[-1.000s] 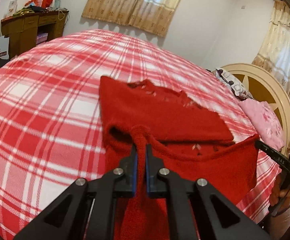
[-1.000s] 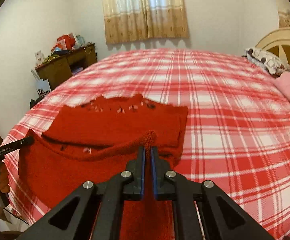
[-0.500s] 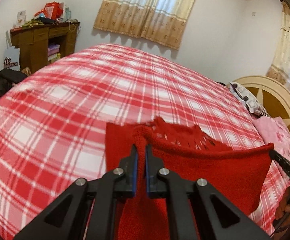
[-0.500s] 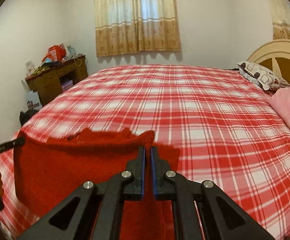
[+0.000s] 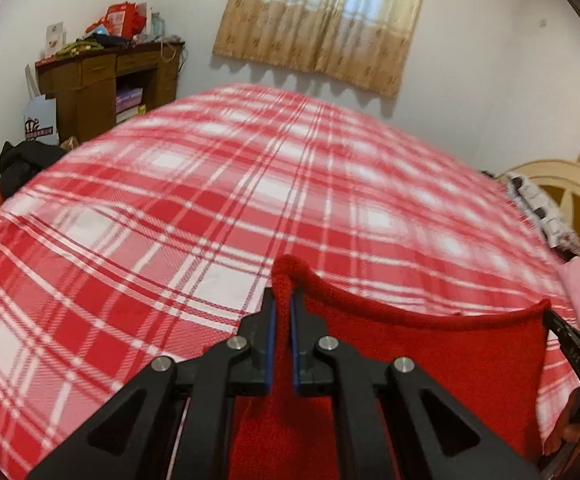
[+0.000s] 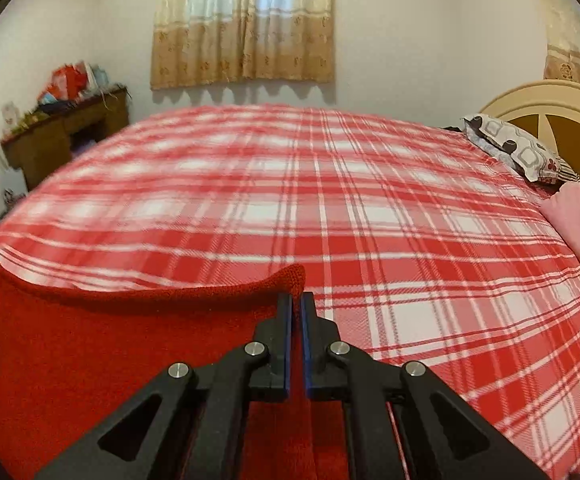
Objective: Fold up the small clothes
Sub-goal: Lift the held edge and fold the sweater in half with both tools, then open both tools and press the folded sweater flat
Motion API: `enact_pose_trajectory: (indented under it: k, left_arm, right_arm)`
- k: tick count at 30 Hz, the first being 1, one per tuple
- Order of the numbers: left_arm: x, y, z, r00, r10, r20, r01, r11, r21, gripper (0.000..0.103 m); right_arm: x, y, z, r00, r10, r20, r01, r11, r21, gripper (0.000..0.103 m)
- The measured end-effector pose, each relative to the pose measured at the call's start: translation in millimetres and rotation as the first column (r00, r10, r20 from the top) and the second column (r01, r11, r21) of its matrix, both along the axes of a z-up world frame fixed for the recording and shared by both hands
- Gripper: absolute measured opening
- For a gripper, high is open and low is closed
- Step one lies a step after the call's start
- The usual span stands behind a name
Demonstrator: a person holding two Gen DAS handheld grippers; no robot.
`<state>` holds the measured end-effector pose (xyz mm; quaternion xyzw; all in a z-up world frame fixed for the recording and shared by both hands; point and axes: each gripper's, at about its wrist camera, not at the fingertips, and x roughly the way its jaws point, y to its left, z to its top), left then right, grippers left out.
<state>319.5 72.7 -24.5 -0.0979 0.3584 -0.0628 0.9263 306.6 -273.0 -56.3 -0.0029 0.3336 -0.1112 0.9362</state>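
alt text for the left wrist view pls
The left gripper is shut on one corner of a red knitted garment, held up over a red and white plaid bedspread. Behind are a beige curtain and a wooden desk.

Your two cameras ride just behind each tool's fingers and tilt downward across the bed (image 5: 210,208), toward the curtained window (image 5: 317,20). The left view looks past a close red garment (image 5: 429,352) toward the desk (image 5: 102,80) at left; the right view faces the headboard (image 6: 549,108) side. Both share the bed, window, desk, garment and pillow (image 6: 517,148).
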Motion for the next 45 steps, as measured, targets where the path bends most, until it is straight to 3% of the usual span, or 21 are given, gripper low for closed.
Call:
enact_pose_trajectory:
  k: [6,11,16,18,21,23,25,27,31,36,43,45]
  left_arm:
    - [21.2,-9.3,-47.9,0.993,0.014,-0.114,-0.007,0.998,0.063,0.007]
    - [23.9,-9.0,-51.5,0.988,0.035,-0.153,-0.026,0.997,0.066,0.015]
    - [25.1,-10.9,-53.0,0.985,0.045,-0.165,-0.031,0.995,0.091,0.021]
    - [26.9,-10.8,-52.9,0.984,0.056,-0.169,-0.038,0.994,0.105,0.027]
    - [21.1,-6.4,-42.4,0.984,0.049,-0.171,-0.032,0.994,0.1,0.04]
    - [11.5,-5.1,-29.1,0.991,0.044,-0.128,-0.03,0.993,0.114,0.051]
    - [-5.4,-8.8,-12.2,0.997,0.052,-0.054,-0.041,0.982,0.186,0.068]
    - [-18.9,-14.4,-0.4,0.999,0.044,-0.016,-0.039,0.969,0.246,0.069]
    - [-45.7,-23.1,9.1,1.0,0.008,-0.027,0.0,0.964,0.267,0.069]
    - [-79.8,-38.6,-1.7,0.997,-0.037,-0.069,0.055,0.958,0.281,0.069]
    - [-115.8,-50.5,-21.8,0.994,-0.046,-0.101,0.076,0.946,0.314,0.069]
    - [-122.0,-52.6,-28.7,0.994,-0.04,-0.101,0.072,0.939,0.337,0.069]
  right_arm:
    - [11.3,-4.5,-21.7,0.997,0.001,-0.076,0.001,1.0,0.03,0.003]
    - [26.8,-3.6,-38.3,0.982,0.007,-0.187,-0.001,0.999,0.034,0.004]
    - [28.2,-1.1,-38.9,0.978,-0.006,-0.209,0.008,1.0,0.009,0.013]
    - [19.7,-5.8,-28.2,0.986,0.006,-0.166,0.001,0.999,0.045,0.013]
    - [-16.3,-13.6,8.6,0.998,-0.055,0.005,0.054,0.996,0.065,0.014]
    - [-42.0,-15.6,31.0,0.994,-0.073,0.077,0.066,0.994,0.083,0.022]
    - [-64.8,-11.4,46.0,0.993,-0.056,0.107,0.045,0.994,0.103,0.028]
    - [-82.5,0.8,49.4,0.997,-0.005,0.075,-0.003,0.994,0.111,0.028]
    - [-118.9,24.5,34.8,0.999,0.047,0.014,-0.048,0.996,0.073,0.028]
    - [-152.2,30.8,6.8,0.999,0.041,-0.029,-0.038,0.995,0.097,0.027]
    - [-164.1,28.6,-30.0,0.995,0.016,-0.102,-0.003,0.992,0.127,0.027]
    - [-167.9,29.5,-34.7,0.997,0.013,-0.071,-0.004,0.993,0.115,0.027]
